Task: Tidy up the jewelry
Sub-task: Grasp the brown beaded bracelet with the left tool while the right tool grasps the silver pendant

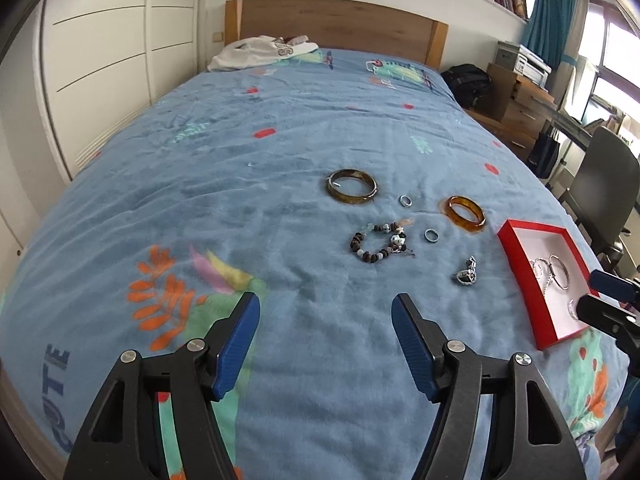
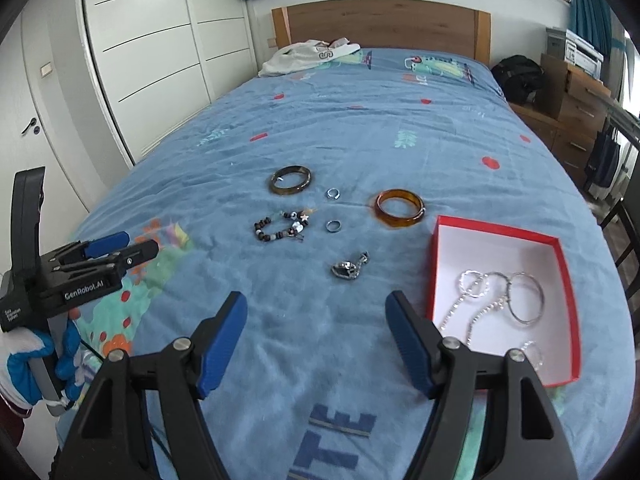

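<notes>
Between picks: both hand-held grippers, left (image 1: 326, 308) and right (image 2: 316, 308), hang released and empty over the bed (image 2: 360, 140), loose jewelry mid-frame, pendant (image 2: 349, 268) nearest the red box (image 2: 498, 232) at right, probably the next grasp.

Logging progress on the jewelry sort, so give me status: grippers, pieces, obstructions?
Left gripper open, right gripper open, both empty. Silver pieces in red box; bangles, rings, beaded bracelet, pendant loose on bedspread. Nothing blocking.
</notes>
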